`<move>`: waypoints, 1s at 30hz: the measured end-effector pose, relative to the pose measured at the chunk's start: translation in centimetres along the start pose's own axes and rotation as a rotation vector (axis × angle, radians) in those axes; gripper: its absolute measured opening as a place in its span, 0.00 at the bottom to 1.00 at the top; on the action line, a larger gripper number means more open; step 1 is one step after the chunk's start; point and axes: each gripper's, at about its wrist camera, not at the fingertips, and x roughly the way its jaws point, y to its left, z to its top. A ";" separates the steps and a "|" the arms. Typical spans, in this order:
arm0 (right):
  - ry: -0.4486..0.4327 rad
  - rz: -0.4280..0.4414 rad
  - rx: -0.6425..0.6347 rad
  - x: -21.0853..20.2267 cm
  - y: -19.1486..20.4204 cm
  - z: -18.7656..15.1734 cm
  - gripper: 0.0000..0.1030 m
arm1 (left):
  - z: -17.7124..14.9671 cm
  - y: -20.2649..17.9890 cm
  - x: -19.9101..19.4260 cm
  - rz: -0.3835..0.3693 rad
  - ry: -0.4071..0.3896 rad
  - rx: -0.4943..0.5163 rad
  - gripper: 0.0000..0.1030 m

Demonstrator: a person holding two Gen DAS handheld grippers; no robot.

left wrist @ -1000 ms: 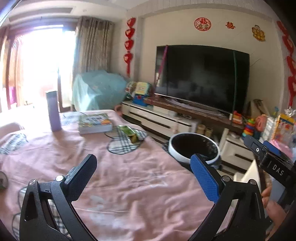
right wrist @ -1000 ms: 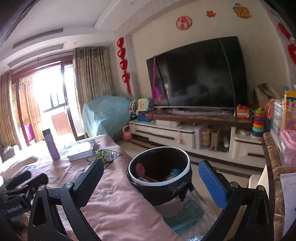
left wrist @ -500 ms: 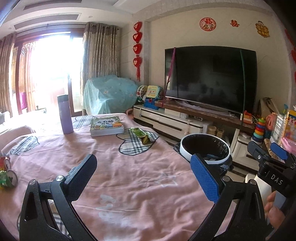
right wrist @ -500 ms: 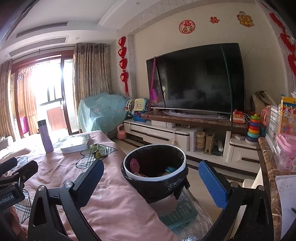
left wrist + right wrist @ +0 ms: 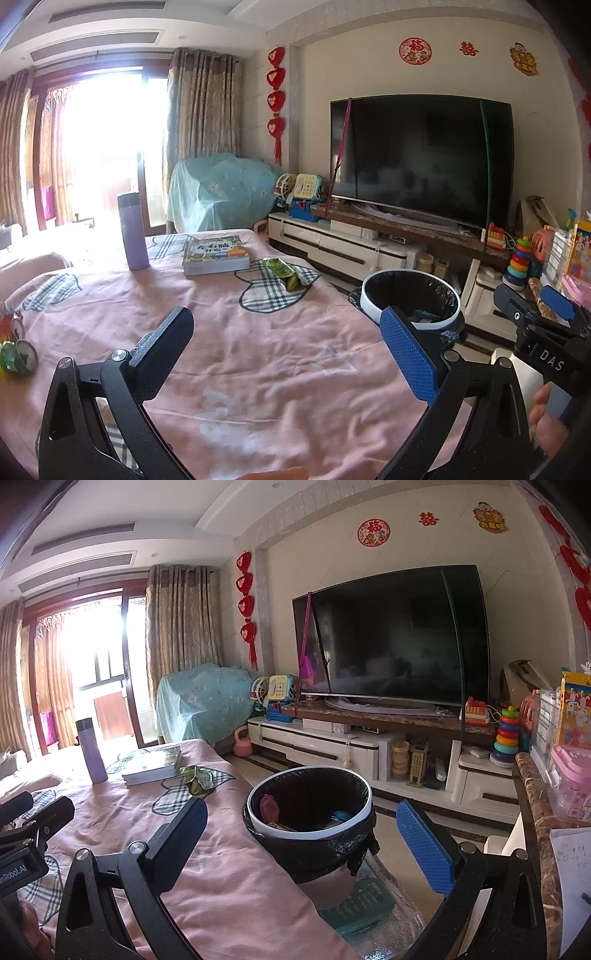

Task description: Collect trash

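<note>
the left gripper [image 5: 288,343] hangs above a table draped in a pink cloth [image 5: 258,369], jaws spread wide and holding nothing, touching nothing. the right gripper [image 5: 301,834] is likewise wide apart and empty, poised over the table's right edge with a black-lined trash bin [image 5: 309,830] framed between its fingers.

a green snack wrapper [image 5: 283,271] lies on a plaid heart patch of the cloth near the far right edge of the table, just beside a stacked book [image 5: 215,254]. a purple bottle [image 5: 132,230] stands upright farther left, apart from the book. crushed cans [image 5: 16,356] sit at the left edge in the left wrist view.

the bin stands on the floor close against the table's right side, some litter visible inside. bare pink cloth stretches between the grippers and the wrapper. beyond the bin runs open floor before a white tv cabinet [image 5: 332,749] and a dark television [image 5: 391,635].
</note>
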 end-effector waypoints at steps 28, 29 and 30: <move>-0.003 0.013 0.000 -0.4 0.0 0.5 1.00 | 0.0 -0.6 -0.2 -0.014 -0.008 0.023 1.00; -0.002 0.014 0.000 -0.4 0.0 0.5 1.00 | 0.0 -0.6 -0.1 -0.013 -0.008 0.025 1.00; -0.002 0.016 0.000 -0.4 0.0 0.5 1.00 | 0.0 -0.7 -0.1 -0.011 -0.008 0.026 1.00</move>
